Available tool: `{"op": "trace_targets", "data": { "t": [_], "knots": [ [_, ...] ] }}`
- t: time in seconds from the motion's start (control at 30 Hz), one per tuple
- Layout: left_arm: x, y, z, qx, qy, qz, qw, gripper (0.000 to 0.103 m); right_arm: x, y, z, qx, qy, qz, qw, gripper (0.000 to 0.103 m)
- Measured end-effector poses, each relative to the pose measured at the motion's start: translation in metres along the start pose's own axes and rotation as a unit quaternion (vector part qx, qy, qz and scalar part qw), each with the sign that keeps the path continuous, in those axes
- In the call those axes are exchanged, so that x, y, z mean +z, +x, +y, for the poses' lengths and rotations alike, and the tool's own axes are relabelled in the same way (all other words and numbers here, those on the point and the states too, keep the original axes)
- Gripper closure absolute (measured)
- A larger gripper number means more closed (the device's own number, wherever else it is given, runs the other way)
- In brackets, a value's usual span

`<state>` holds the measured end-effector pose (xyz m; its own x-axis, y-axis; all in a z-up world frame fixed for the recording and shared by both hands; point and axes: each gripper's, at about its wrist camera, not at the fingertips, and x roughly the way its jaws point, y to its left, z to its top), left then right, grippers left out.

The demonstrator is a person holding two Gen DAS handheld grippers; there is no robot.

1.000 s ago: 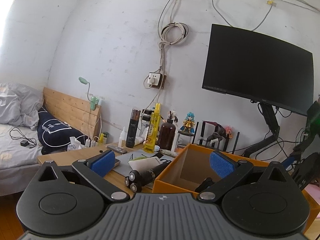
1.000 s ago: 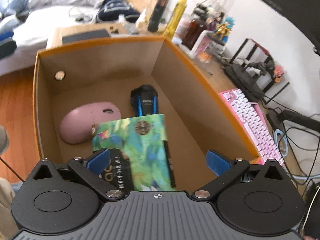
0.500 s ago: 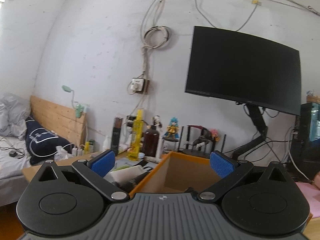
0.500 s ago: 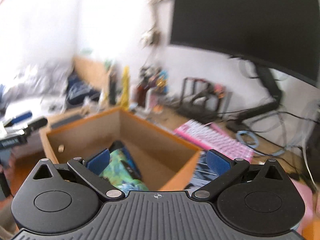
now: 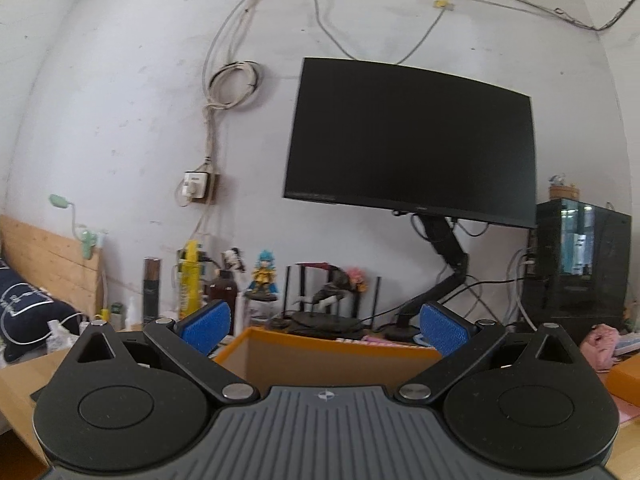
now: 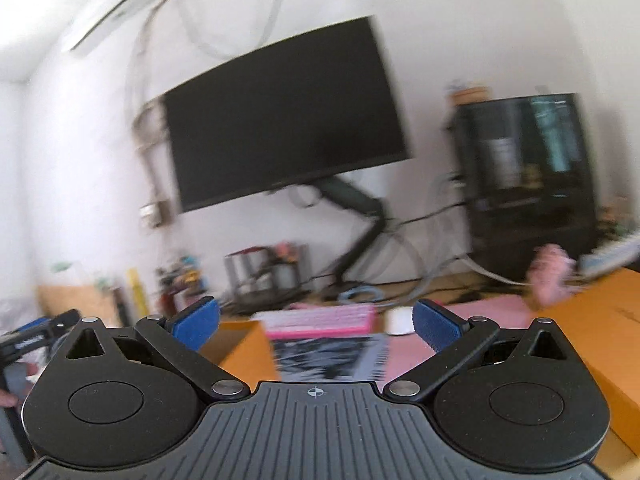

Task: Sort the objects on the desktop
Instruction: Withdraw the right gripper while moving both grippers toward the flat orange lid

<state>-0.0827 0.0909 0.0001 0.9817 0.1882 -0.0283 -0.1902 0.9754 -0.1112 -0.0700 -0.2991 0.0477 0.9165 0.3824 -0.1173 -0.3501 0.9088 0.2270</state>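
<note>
The orange cardboard box [image 5: 320, 346] sits just ahead of my left gripper [image 5: 322, 326], which is open with nothing between its blue pads; only the box's far rim and inner wall show. In the blurred right wrist view my right gripper [image 6: 314, 322] is also open and holds nothing. Beyond it lie a corner of the orange box [image 6: 244, 344], a pink keyboard [image 6: 320, 320] and a black-and-white printed booklet [image 6: 332, 356]. The box's contents are hidden in both views.
A black monitor [image 5: 412, 148] on an arm hangs over the desk's back. Bottles [image 5: 190, 280], figurines [image 5: 264, 276] and a black rack [image 5: 332, 300] line the wall. A dark PC case [image 5: 580, 264] stands right. An orange lid [image 6: 592, 340] lies right, on a pink mat [image 6: 500, 308].
Both grippers have tilted up and swung right, away from the box interior. The mouse, card pack and shaver have dropped out of view. Both jaws stay open.
</note>
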Motion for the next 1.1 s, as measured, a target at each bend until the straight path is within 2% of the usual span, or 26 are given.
{"op": "trace_targets", "data": {
  "t": [0.17, 0.37, 0.57, 0.77, 1.1],
  "knots": [
    [-0.008, 0.003, -0.015, -0.024, 0.014, -0.004, 0.9996, 0.000, -0.029, -0.019, -0.027, -0.058, 0.017, -0.014, 0.998, 0.000],
    [-0.015, 0.007, -0.028, -0.044, 0.030, 0.013, 0.9985, 0.000, -0.057, 0.000, -0.048, -0.086, 0.060, 0.046, 0.993, 0.000],
    [-0.019, 0.008, -0.029, -0.057, 0.018, 0.032, 0.9977, 0.000, -0.064, 0.020, -0.053, -0.147, 0.055, 0.084, 0.984, 0.000],
    [-0.019, 0.007, -0.032, -0.064, 0.028, 0.038, 0.9968, 0.000, -0.067, 0.014, -0.045, -0.144, 0.048, 0.092, 0.984, 0.000],
    [-0.011, 0.007, -0.061, -0.119, 0.043, 0.047, 0.9908, 0.000, -0.053, -0.010, -0.039, -0.153, 0.036, 0.083, 0.984, 0.000]
  ]
}}
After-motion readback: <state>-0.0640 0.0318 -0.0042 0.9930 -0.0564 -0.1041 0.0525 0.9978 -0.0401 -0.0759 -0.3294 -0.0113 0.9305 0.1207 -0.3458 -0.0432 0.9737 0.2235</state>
